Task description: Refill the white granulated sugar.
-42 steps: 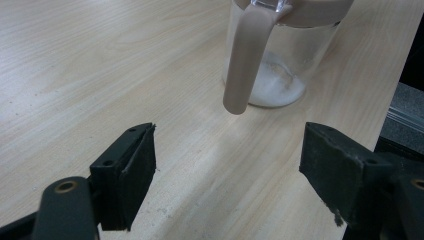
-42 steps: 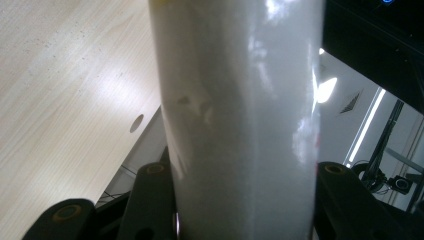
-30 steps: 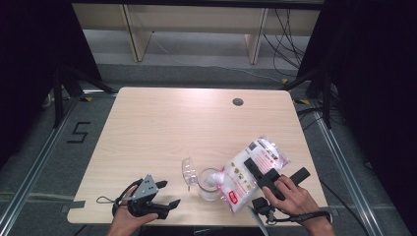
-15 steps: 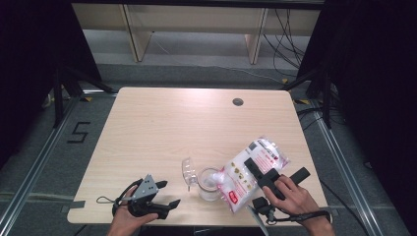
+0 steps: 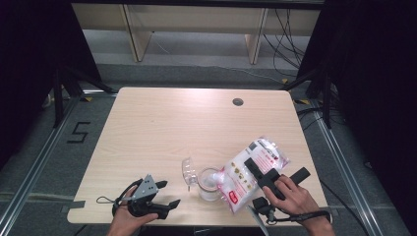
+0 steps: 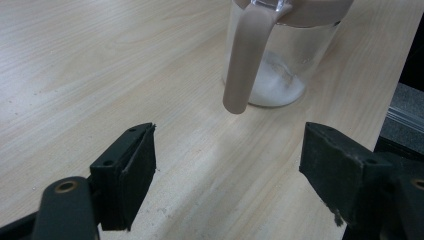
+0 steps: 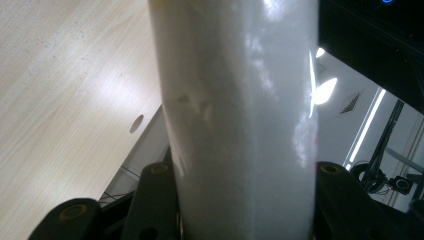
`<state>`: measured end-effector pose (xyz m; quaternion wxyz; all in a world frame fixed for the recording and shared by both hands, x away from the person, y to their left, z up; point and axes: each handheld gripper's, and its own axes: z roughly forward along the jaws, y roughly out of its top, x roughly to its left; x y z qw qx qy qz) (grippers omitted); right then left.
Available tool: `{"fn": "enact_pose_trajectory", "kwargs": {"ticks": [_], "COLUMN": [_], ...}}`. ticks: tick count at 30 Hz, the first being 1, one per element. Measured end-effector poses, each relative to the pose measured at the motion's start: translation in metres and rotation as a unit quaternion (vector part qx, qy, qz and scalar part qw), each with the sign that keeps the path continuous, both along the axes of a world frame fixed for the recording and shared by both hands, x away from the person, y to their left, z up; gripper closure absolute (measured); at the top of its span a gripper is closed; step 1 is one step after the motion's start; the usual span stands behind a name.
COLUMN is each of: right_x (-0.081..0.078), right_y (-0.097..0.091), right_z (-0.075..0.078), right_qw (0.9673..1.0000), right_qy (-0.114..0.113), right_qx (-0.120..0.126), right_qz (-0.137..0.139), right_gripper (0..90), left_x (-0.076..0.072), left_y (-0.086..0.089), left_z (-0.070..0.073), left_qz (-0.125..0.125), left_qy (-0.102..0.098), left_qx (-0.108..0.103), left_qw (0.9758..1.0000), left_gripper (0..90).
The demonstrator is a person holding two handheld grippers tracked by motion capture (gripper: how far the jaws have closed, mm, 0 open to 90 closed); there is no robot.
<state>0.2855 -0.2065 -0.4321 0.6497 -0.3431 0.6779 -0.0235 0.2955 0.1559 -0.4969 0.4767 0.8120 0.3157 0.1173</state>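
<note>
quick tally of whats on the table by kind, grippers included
grippers: 2, left gripper open, right gripper shut on the bag
bags: 1, bag of white grains tipped over the jar
jars: 1, clear jar, lid flipped open
total: 4

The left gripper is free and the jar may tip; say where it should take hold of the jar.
Grip the jar by its glass body below the lid rim, coming level from the left gripper's side: open jaws already face it; handle hangs there.
</note>
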Motion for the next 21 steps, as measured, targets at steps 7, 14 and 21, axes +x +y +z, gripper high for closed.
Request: {"fn": "enact_pose_trajectory", "kwargs": {"ticks": [7,14,21], "right_x": [0.0,-0.0002,-0.0005], "right_y": [0.0002,0.0002,0.0011], "right_z": [0.0002,0.0004,0.0015], "right_qw": [1.0,1.0,1.0], "right_qy": [0.0,-0.002,-0.005], "right_qx": [0.0,-0.001,-0.005], "right_qz": [0.001,0.001,0.0], "right_gripper": [63.3,63.5,63.6], "left_x": [-0.0001,-0.0001,-0.0001], "left_y": [0.0,-0.0001,-0.0001], "left_z": [-0.0001,-0.0001,-0.0001], "left_qz": [0.0,0.0,0.0], "left_qy": [0.0,0.0,0.0], "left_qx": [0.0,0.0,0.001], "left_qw": [1.0,1.0,1.0], "left_gripper": [22.0,22.0,22.0]}}
